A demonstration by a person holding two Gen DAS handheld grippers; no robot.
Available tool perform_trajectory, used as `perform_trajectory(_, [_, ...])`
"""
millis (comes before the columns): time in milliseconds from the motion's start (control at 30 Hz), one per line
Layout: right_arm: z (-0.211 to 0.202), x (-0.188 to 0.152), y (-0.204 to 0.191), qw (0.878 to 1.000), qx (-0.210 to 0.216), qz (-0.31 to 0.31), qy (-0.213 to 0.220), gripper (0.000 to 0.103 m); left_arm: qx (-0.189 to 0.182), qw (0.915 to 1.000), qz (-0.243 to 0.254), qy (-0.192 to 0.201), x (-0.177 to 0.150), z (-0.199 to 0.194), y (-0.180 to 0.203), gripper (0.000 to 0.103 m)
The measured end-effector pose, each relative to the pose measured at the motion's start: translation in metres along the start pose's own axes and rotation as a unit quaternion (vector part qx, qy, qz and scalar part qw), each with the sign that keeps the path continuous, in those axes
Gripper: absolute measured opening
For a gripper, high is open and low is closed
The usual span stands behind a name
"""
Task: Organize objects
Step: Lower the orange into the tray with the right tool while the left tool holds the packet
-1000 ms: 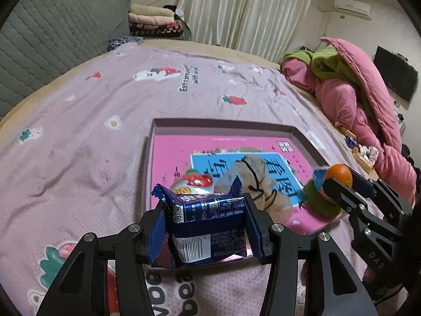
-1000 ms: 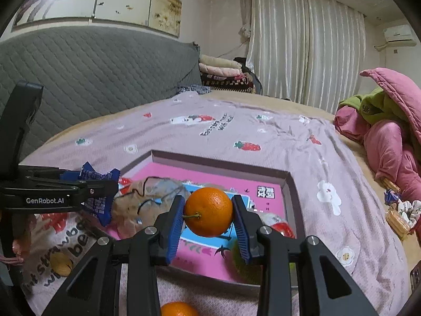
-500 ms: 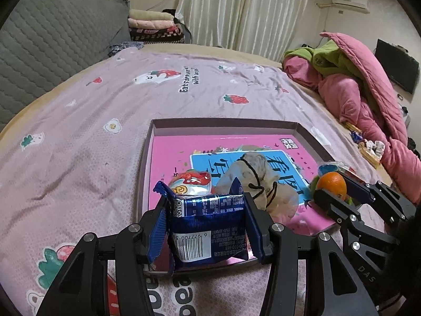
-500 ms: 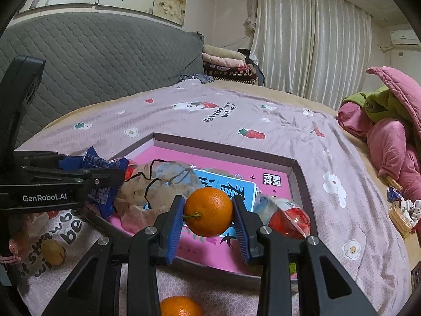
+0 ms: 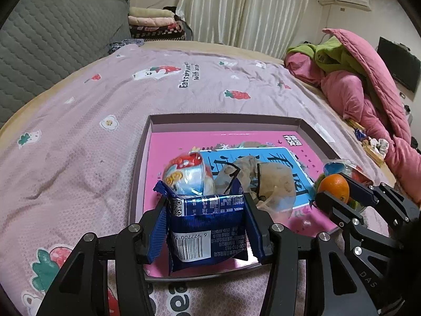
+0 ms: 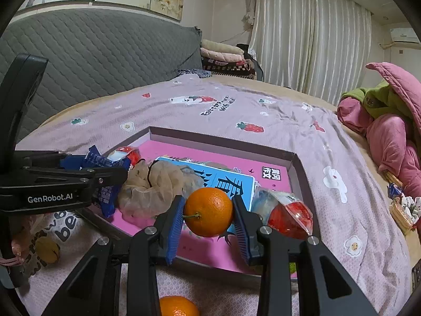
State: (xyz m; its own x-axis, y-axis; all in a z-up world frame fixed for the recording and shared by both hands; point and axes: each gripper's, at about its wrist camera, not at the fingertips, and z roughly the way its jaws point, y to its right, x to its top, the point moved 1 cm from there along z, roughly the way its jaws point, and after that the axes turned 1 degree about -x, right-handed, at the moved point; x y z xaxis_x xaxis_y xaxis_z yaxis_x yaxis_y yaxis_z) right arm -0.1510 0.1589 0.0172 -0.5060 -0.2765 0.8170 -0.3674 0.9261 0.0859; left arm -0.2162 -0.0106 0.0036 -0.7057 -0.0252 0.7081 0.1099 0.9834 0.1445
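Left gripper (image 5: 206, 226) clamped on a blue snack packet (image 5: 208, 233); right gripper (image 6: 208, 222) clamped on an orange (image 6: 209, 212), both over the pink tray (image 5: 223, 117).

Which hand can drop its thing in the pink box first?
Probably the left: its blue snack packet, clamped in the left gripper, hangs inside the pink box, while the right gripper's orange hovers at the near rim.

Both tongs (image 5: 206, 226) (image 6: 208, 220) clamped, tilted downward
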Motion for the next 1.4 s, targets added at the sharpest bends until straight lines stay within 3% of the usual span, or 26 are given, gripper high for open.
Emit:
perform_trajectory(800, [0.023, -0.009, 0.009, 0.998, 0.0, 0.019, -0.067, 0.037, -0.005, 0.9989, -0.013, -0.045, -0.007, 0.014, -0.001, 0.054])
perform_trajectory(1400, [0.025, -0.01, 0.015, 0.997, 0.002, 0.033, -0.075, 0.037, -0.009, 0.9981, -0.025, -0.056, -0.005, 0.018, -0.004, 0.054])
